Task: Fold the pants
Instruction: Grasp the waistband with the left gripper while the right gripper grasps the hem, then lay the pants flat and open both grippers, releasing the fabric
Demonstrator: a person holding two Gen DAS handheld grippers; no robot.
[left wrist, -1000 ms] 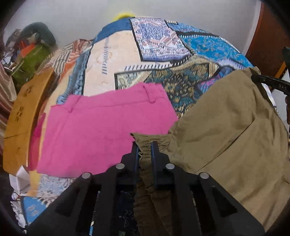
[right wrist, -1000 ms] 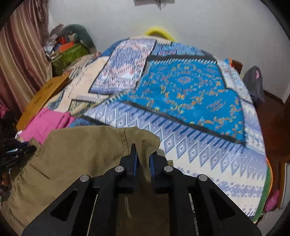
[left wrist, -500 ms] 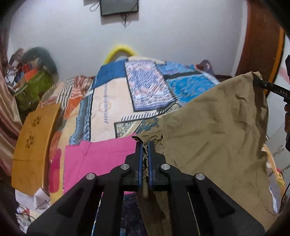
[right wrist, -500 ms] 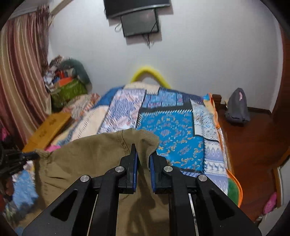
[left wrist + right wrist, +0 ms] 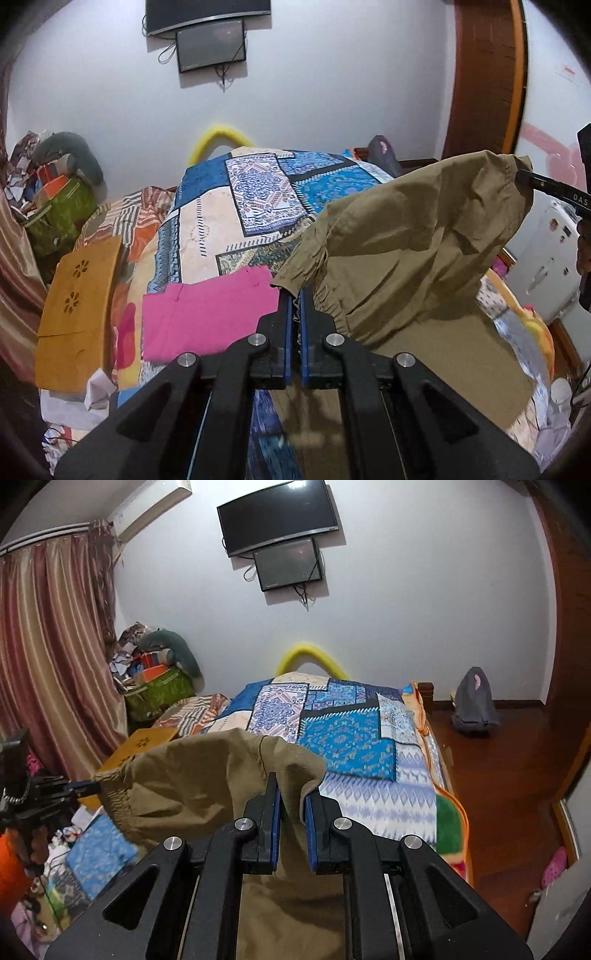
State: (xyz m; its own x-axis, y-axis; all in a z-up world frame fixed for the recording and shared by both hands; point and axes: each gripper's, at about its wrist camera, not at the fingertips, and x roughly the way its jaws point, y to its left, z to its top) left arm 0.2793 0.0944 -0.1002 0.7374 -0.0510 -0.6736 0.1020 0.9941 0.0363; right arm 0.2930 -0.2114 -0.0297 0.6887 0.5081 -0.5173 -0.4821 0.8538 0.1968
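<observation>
Olive-brown pants (image 5: 413, 243) hang in the air between my two grippers, above the near end of the bed. My left gripper (image 5: 294, 295) is shut on the elastic waistband at one corner. My right gripper (image 5: 290, 786) is shut on the other waistband corner (image 5: 295, 764); it also shows at the right edge of the left wrist view (image 5: 532, 181). The pants (image 5: 192, 786) sag between the two grips and their lower part drops out of sight below. Folded pink pants (image 5: 207, 317) lie flat on the bed to the left.
The bed has a patchwork blue and cream cover (image 5: 332, 731). An orange-brown board (image 5: 77, 314) leans at the bed's left side. Clutter and a green bag (image 5: 162, 690) are piled by the curtain (image 5: 48, 672). A grey backpack (image 5: 474, 705) sits on the wooden floor at right.
Both grippers have risen, lifting the olive pants off the bed into the air. The views have tilted up, so the wall and screens show. Both grips stay shut.
</observation>
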